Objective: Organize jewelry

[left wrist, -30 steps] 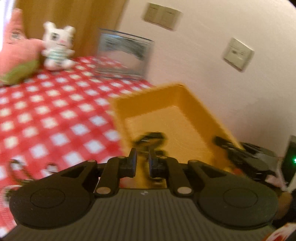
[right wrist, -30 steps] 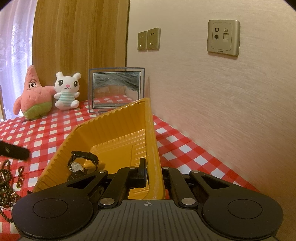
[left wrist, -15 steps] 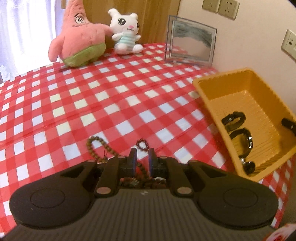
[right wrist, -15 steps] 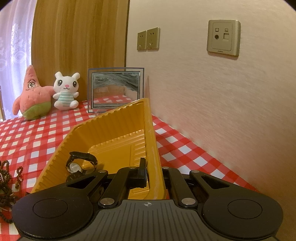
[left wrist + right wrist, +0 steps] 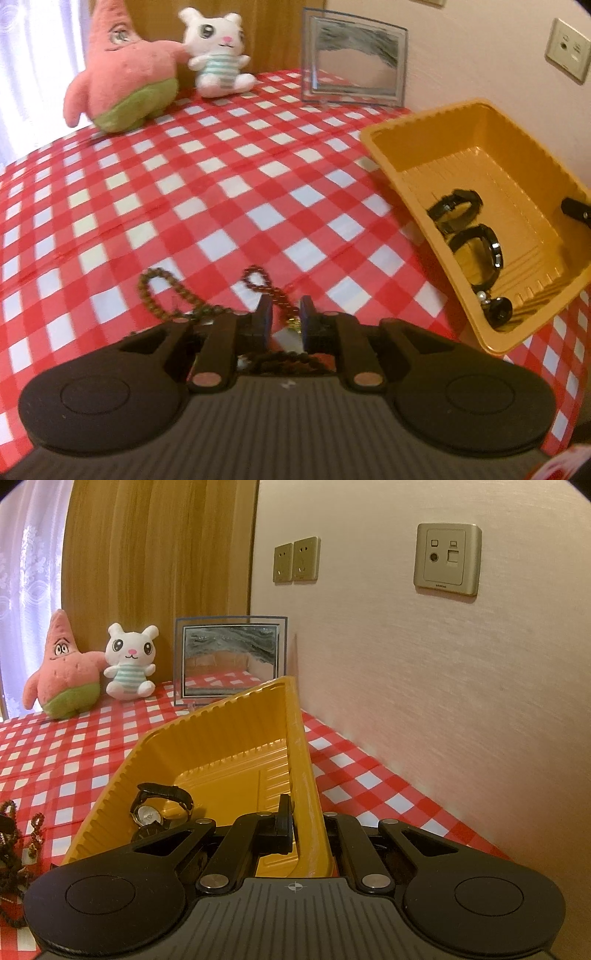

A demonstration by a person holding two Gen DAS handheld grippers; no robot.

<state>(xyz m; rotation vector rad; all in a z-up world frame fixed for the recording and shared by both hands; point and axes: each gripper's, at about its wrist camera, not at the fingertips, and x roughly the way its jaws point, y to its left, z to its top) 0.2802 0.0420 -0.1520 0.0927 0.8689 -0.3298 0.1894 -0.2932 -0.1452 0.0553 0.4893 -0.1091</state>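
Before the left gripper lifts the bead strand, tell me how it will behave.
The bead strand lies in loose loops on the tablecloth, so it will probably dangle limply. Its round beads may slip between the left gripper fingers, and neighbouring strands may snag.

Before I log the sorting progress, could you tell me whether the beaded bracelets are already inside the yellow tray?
No, the beaded bracelets lie on the checked tablecloth beside the yellow tray, which holds only watches.
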